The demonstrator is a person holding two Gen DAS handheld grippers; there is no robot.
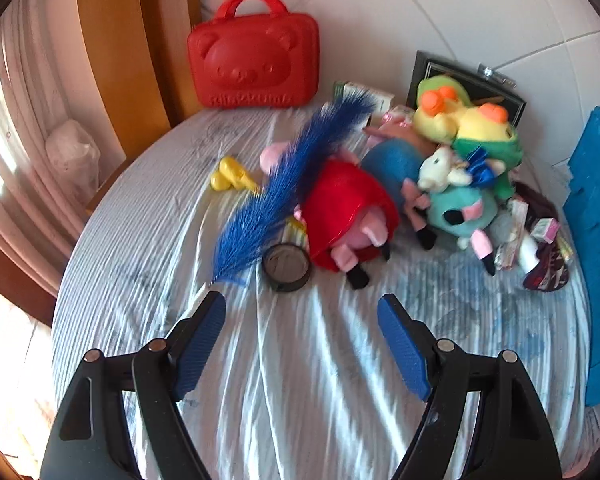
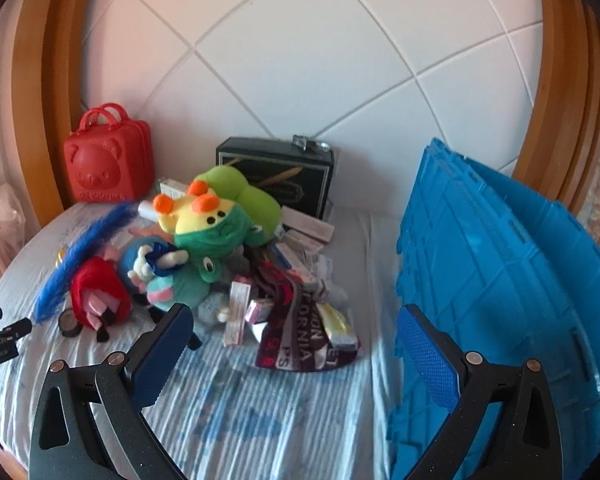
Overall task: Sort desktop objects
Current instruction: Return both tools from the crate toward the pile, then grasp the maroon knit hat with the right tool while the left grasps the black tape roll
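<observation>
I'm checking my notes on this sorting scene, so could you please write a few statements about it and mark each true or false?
1. The left gripper is open and empty. True.
2. The red case lies flat on the cloth. False: it stands upright against the wall.
3. The blue feather lies partly over the red plush. True.
4. The blue crate is left of the toy pile. False: it is on the right.
5. The right gripper holds a plush. False: it is open and empty.

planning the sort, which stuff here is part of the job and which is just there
To sort: plush toys, blue feather, tape roll, small boxes, scarf, yellow toy.
Just there: tiled wall, wooden frame, bedsheet.
</observation>
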